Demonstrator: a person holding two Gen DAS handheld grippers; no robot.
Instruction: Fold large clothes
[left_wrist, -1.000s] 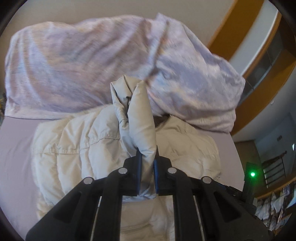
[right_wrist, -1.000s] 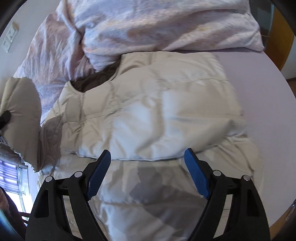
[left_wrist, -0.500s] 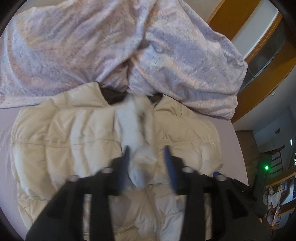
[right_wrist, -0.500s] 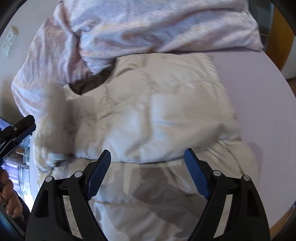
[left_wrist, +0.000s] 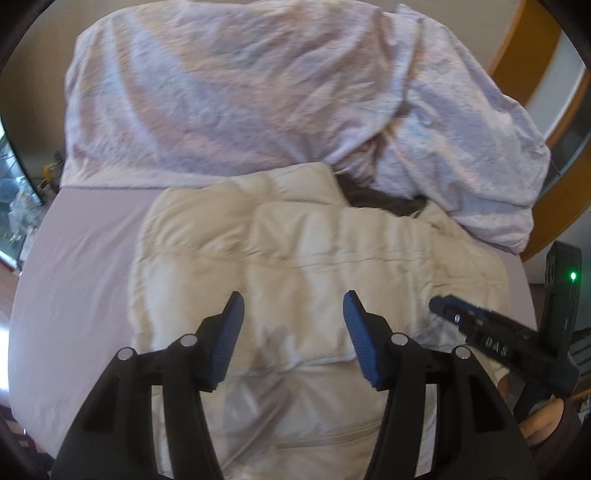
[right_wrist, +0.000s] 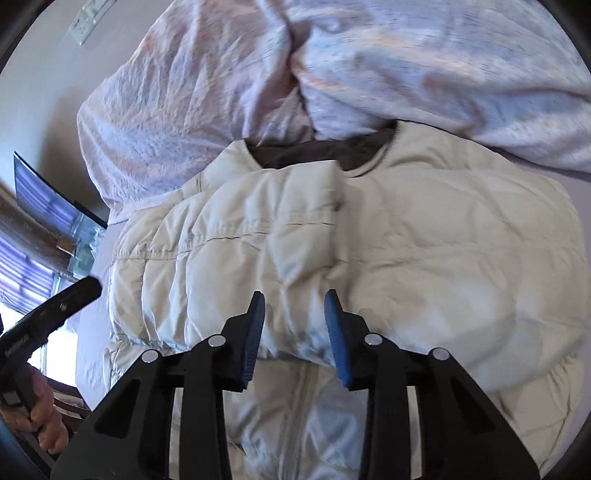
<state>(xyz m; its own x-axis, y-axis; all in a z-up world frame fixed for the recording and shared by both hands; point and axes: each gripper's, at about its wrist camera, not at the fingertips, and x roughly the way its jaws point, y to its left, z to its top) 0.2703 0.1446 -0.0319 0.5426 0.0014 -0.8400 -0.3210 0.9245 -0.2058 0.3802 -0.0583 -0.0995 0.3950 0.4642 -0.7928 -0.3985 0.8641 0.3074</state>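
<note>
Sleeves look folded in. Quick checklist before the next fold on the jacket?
1. Left tongs free: jaws have just been opening, nothing between them. Ok.
2. Right tongs free: jaws have just been closing, half shut above the sleeves, no fabric visibly pinched. Ok.
3. Sleeves laid across the jacket front, meeting near the middle. Ok.
4. Collar clear of the duvet: the duvet lies against it. Not ok.
5. Hem flat and reachable: below both views. Cannot tell.
</note>
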